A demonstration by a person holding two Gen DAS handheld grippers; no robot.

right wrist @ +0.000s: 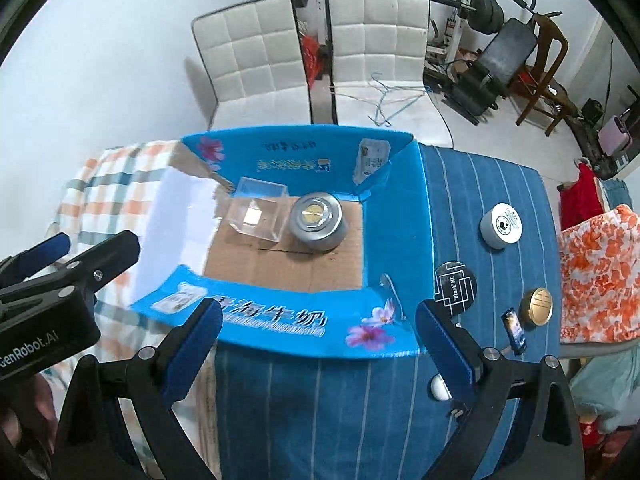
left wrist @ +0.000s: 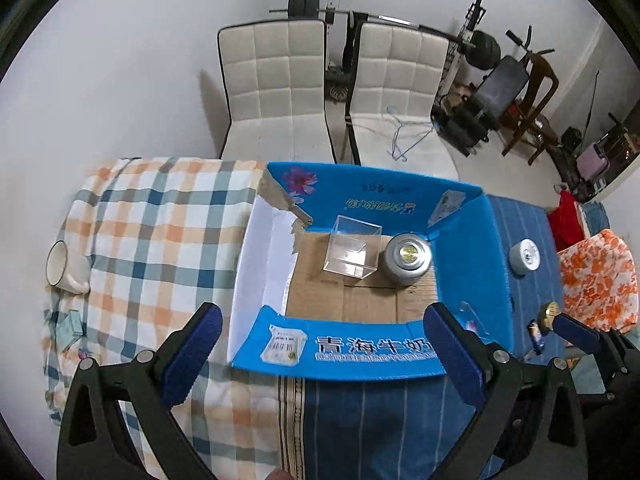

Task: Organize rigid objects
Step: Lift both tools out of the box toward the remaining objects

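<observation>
An open blue cardboard box [left wrist: 472, 248] [right wrist: 396, 208] sits on the table. Inside it stand a clear plastic cube [left wrist: 352, 246] [right wrist: 258, 214] and a silver tin with a gold centre [left wrist: 408, 258] [right wrist: 318, 222]. On the blue striped cloth right of the box lie a white round tin [left wrist: 525, 258] [right wrist: 502, 225], a black round coaster [right wrist: 456, 286], a gold lid [right wrist: 537, 306] [left wrist: 547, 314] and a small dark card [right wrist: 514, 330]. A white mug [left wrist: 66, 268] lies far left. My left gripper [left wrist: 324, 354] and right gripper [right wrist: 318, 344] both hang open and empty before the box's near flap.
Two white padded chairs [left wrist: 276, 92] [right wrist: 376, 60] stand behind the table, with gym equipment [left wrist: 480, 60] beyond. A plaid cloth [left wrist: 152, 220] covers the table's left half. An orange floral cushion [right wrist: 596, 272] is at the right. A small white object [right wrist: 439, 387] lies near my right finger.
</observation>
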